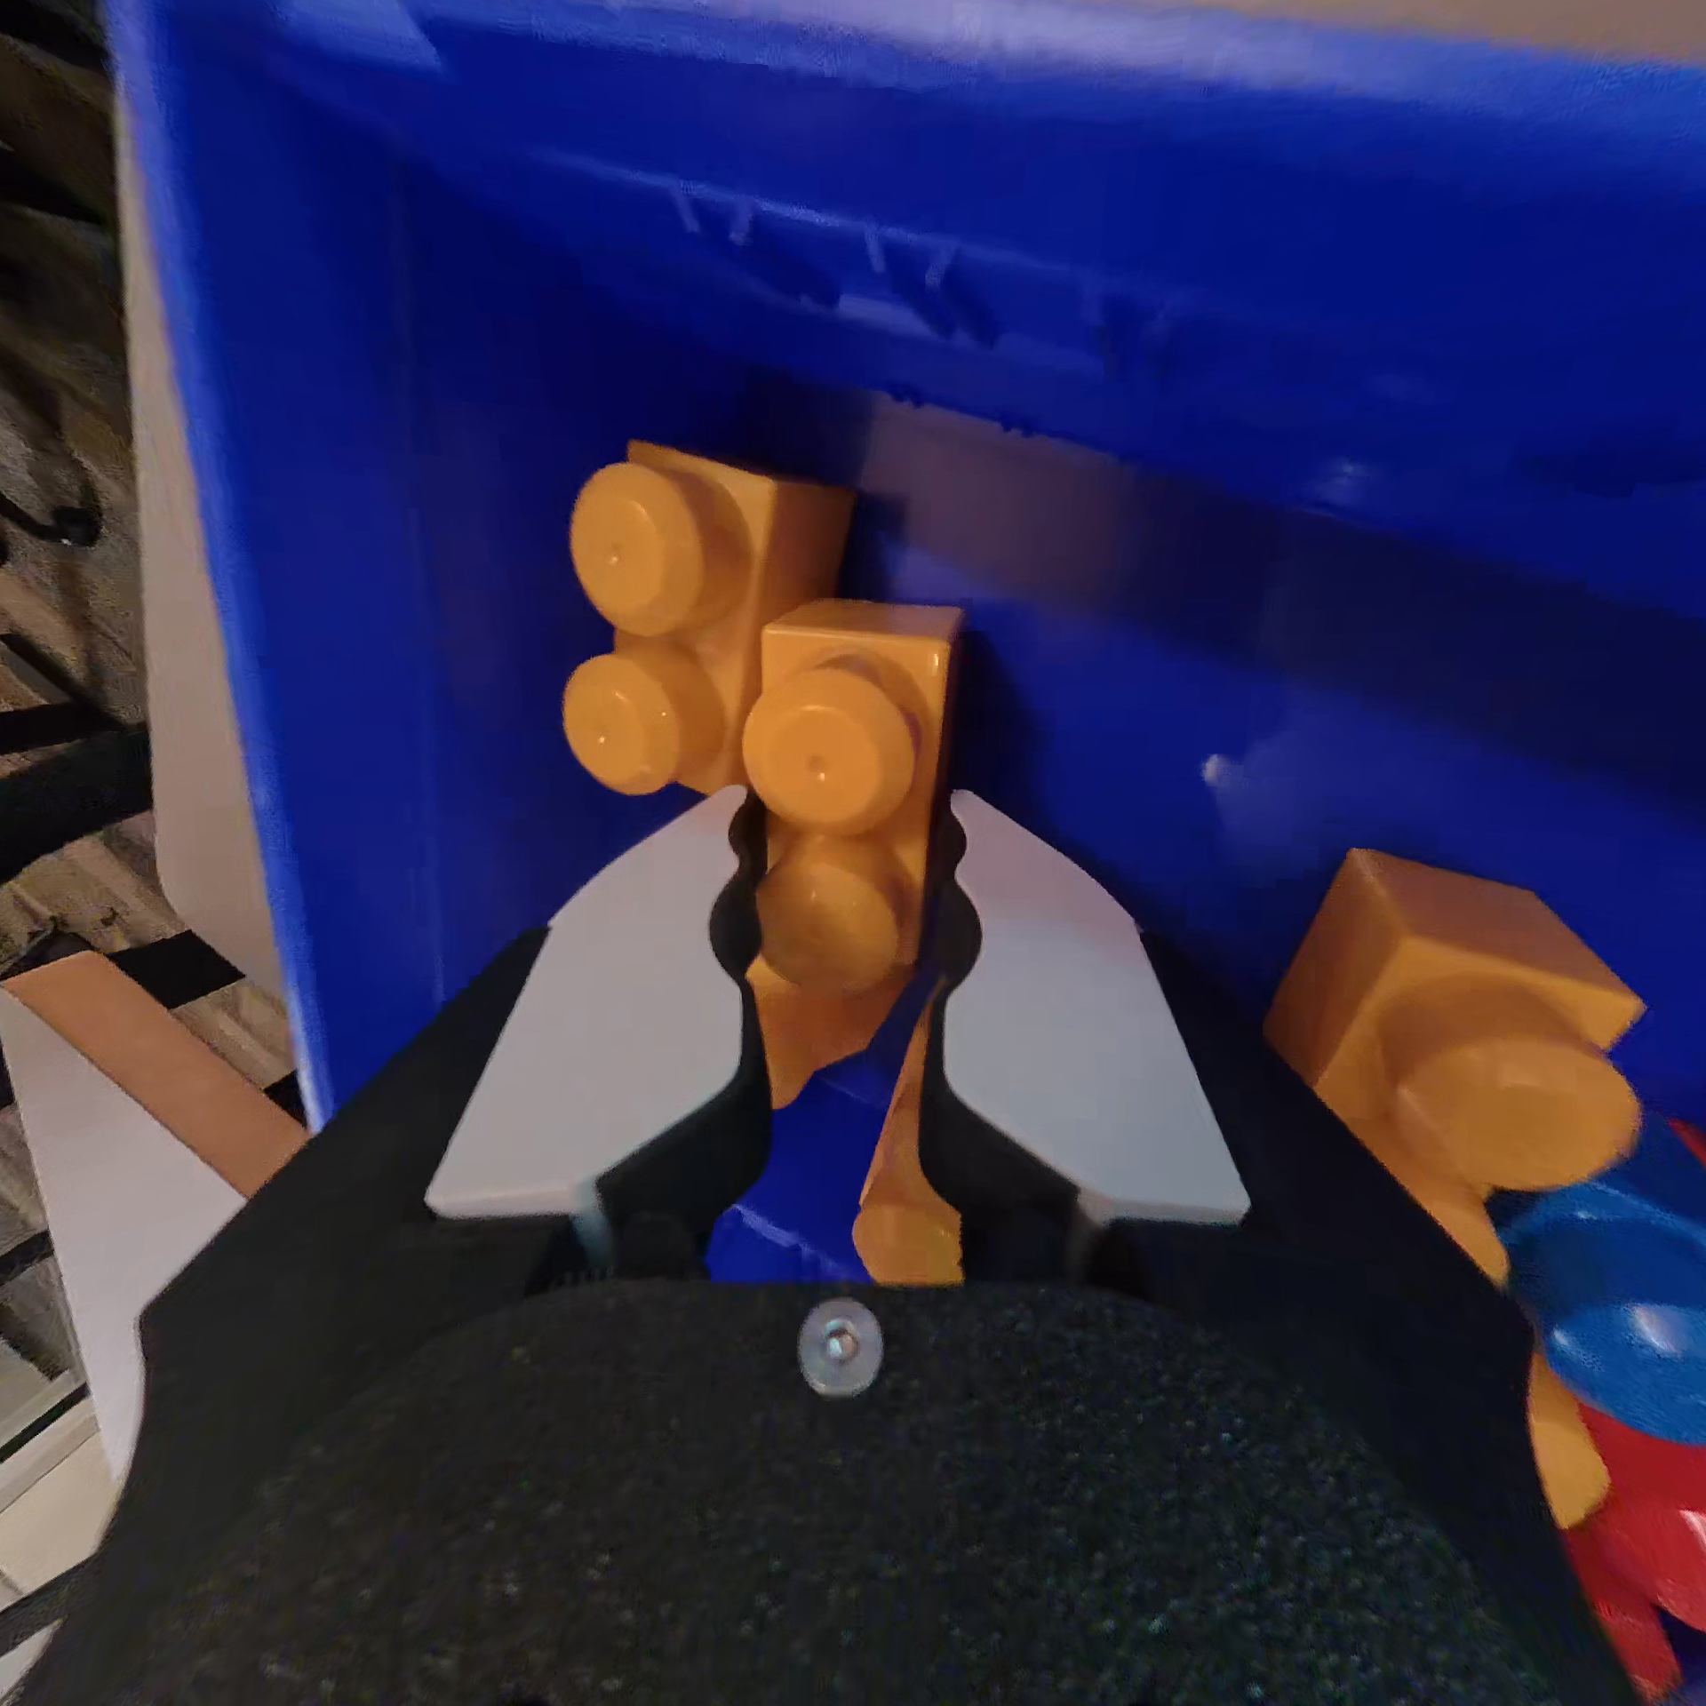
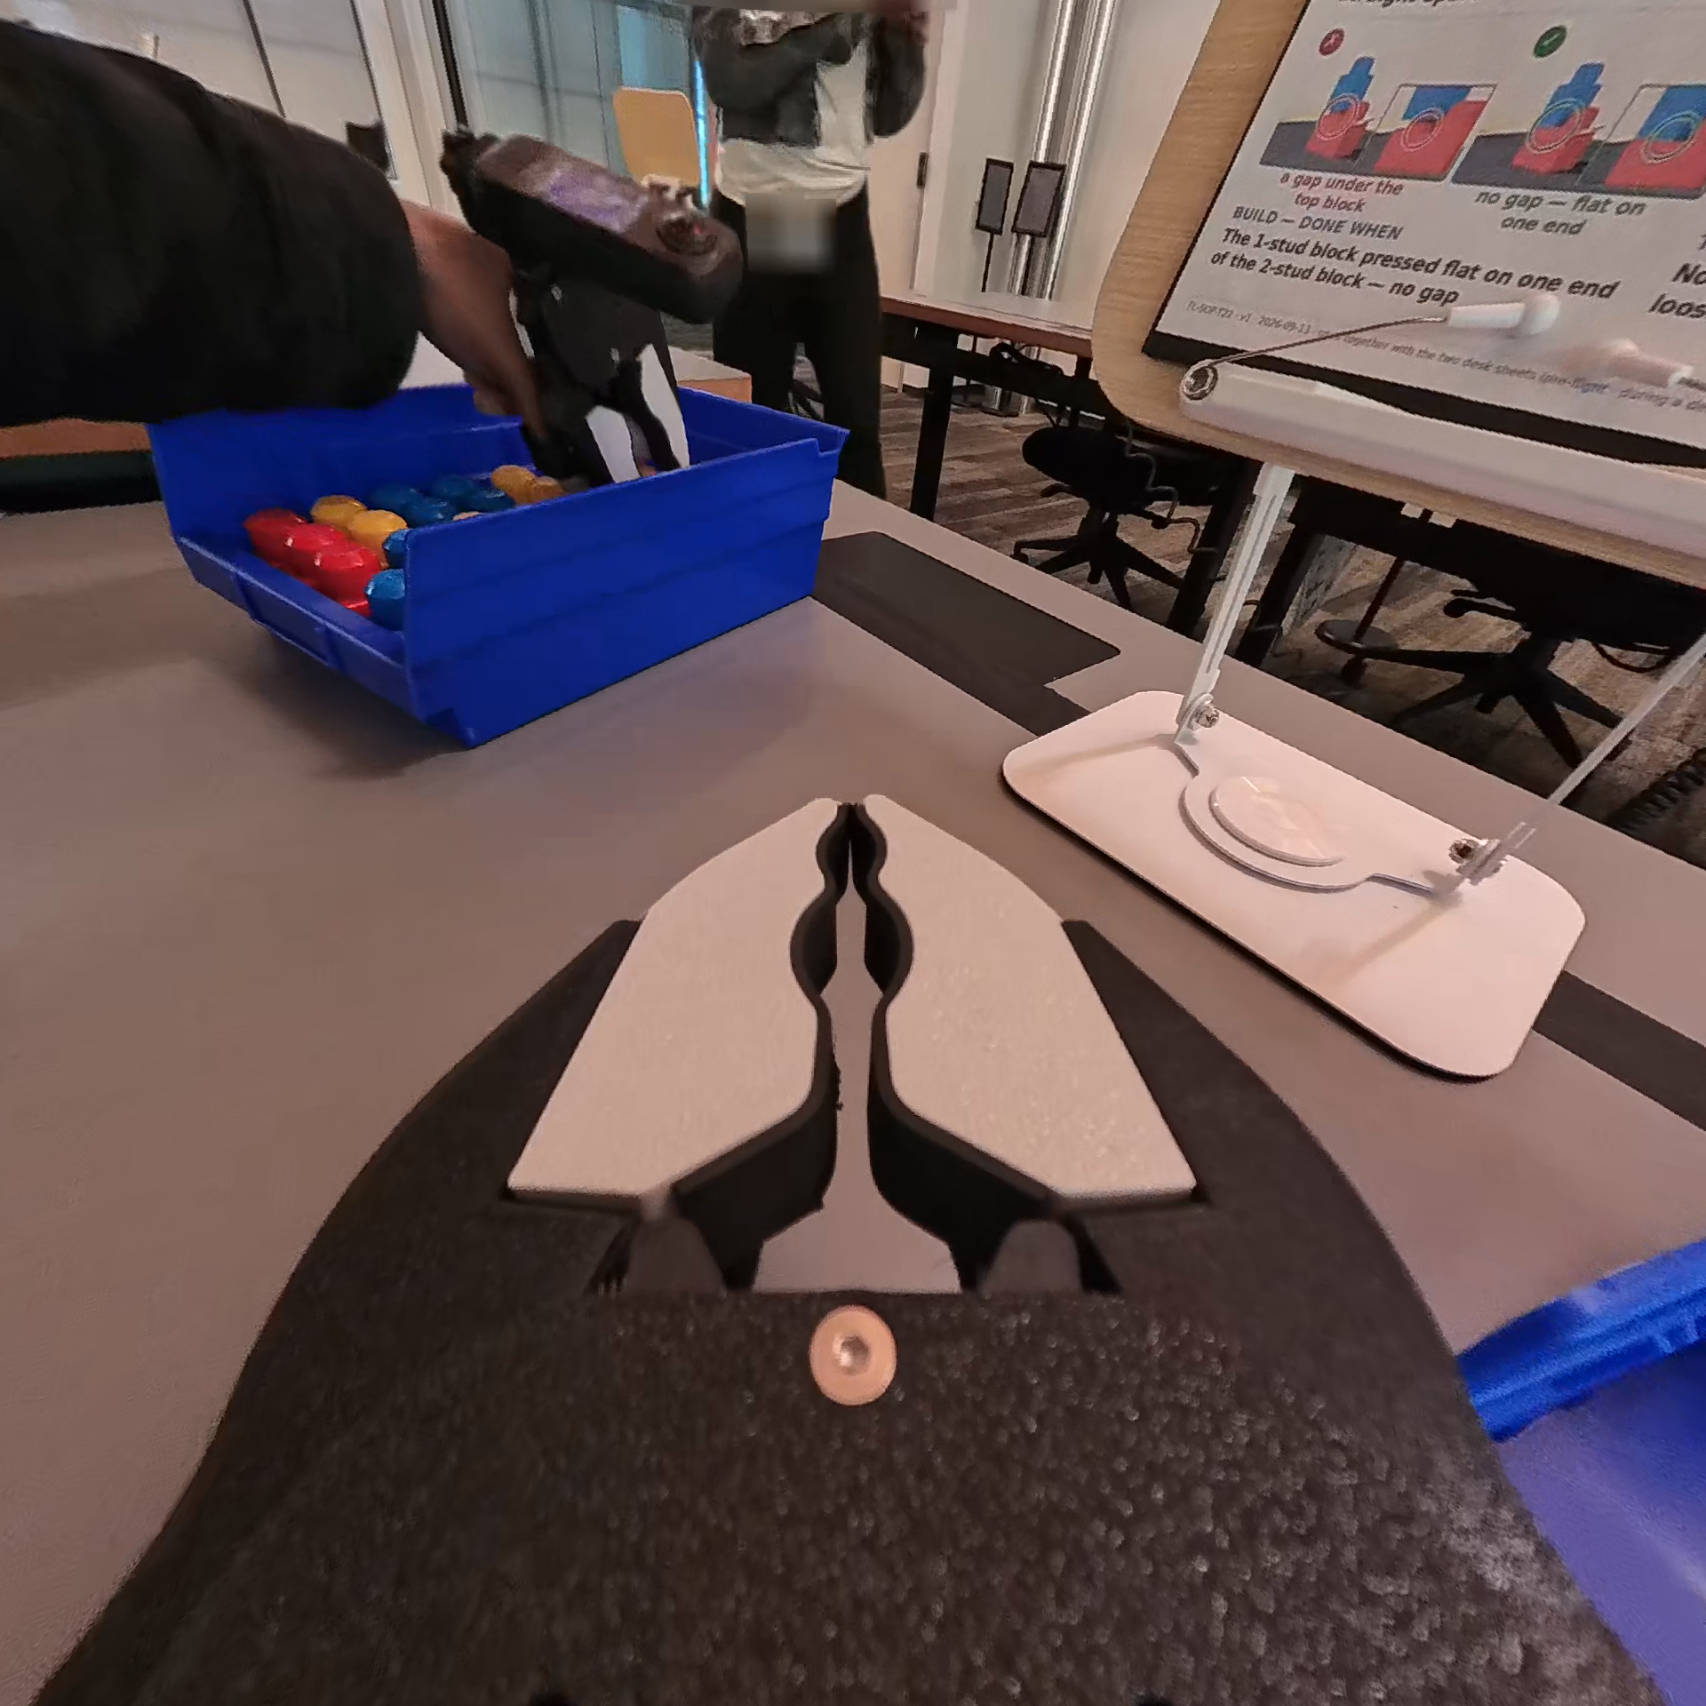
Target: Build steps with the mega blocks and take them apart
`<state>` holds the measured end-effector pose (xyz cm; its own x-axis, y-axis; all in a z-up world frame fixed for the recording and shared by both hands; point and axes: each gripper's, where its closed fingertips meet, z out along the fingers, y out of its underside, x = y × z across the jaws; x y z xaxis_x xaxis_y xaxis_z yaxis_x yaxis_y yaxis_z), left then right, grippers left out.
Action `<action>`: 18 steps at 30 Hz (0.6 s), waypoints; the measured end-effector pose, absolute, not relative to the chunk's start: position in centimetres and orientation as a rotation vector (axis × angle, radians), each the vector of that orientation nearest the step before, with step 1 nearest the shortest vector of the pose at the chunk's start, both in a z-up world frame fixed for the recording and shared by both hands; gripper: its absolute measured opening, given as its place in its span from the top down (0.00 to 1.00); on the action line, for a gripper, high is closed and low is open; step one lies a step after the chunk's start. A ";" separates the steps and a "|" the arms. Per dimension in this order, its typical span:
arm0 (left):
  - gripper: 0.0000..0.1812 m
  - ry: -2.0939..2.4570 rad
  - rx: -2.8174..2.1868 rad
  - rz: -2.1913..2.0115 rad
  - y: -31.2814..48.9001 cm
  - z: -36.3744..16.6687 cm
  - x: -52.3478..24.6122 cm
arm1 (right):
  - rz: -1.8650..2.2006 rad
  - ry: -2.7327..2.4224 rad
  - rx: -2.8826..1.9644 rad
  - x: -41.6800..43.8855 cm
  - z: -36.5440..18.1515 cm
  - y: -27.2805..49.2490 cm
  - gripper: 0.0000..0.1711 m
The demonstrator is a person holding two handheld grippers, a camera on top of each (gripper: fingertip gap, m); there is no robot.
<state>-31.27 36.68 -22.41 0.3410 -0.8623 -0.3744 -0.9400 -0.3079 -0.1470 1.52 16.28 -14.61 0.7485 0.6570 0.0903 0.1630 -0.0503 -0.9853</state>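
pinching a two-stud orange block (image 1: 854, 812) by its flat side walls, the left tongs (image 1: 849, 831) reach down into the blue bin (image 1: 1200, 554), with the studs facing the camera and the black ridged pads pressed on either flank. that looks like the sound place to hold it: the walls are flat and parallel, whereas the round studs would likely roll out of a grip. judging by its look, the block is hollow hard plastic, so probably light, stiff and a bit slick; a firm squeeze should not hurt it, though it may twist if held too near one end.

just beyond it, at about eleven o'clock, a second orange block (image 1: 683, 618) stands against the bin wall, touching or nearly touching the held one. at four o'clock a third orange block (image 1: 1440, 1043) lies tilted over a blue piece (image 1: 1606, 1311) and a red piece (image 1: 1643, 1569).

in the right wrist view the right tongs (image 2: 851, 812) are pressed together with nothing between them, hanging above the grey table (image 2: 277, 877). at two o'clock sits a white stand base (image 2: 1385, 960); farther off at eleven o'clock the bin (image 2: 600, 591) holds red, yellow and blue blocks, with the left tongs (image 2: 637, 434) dipping into it. at one o'clock is an instruction board (image 2: 1440, 185).
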 end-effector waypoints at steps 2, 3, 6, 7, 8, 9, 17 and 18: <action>0.81 1.577 -2.239 0.299 36.3 -20.7 -30.7 | 0.455 -0.672 -1.597 1.6 -14.5 16.3 1.00; 0.81 1.569 -2.218 0.281 36.0 -19.6 -30.3 | 0.457 -0.668 -1.596 1.6 -14.4 16.3 1.00; 0.81 1.543 -2.144 0.227 34.8 -15.2 -28.1 | 0.460 -0.658 -1.593 1.7 -14.3 16.4 1.00; 0.81 1.543 -2.123 0.199 34.0 -13.8 -27.1 | 0.462 -0.652 -1.593 1.8 -14.2 16.4 1.00; 0.80 1.549 -2.100 0.177 33.2 -12.4 -26.0 | 0.466 -0.645 -1.592 1.8 -14.1 16.5 1.00; 0.80 1.564 -2.072 0.159 32.3 -11.1 -24.8 | 0.470 -0.637 -1.591 1.8 -14.1 16.5 1.00; 0.81 1.914 -1.927 0.032 19.7 -10.5 -13.0 | 0.422 -0.541 -1.567 3.7 -12.9 16.8 1.00; 0.81 1.961 -1.911 0.020 18.0 -11.5 -11.7 | 0.413 -0.525 -1.563 4.1 -12.7 16.9 1.00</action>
<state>-11.70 17.96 -11.52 0.0153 -0.9567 -0.2907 -0.9623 0.0648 -0.2640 4.05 16.90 -12.75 0.8255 0.5617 0.0543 0.0798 -0.0210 -0.9966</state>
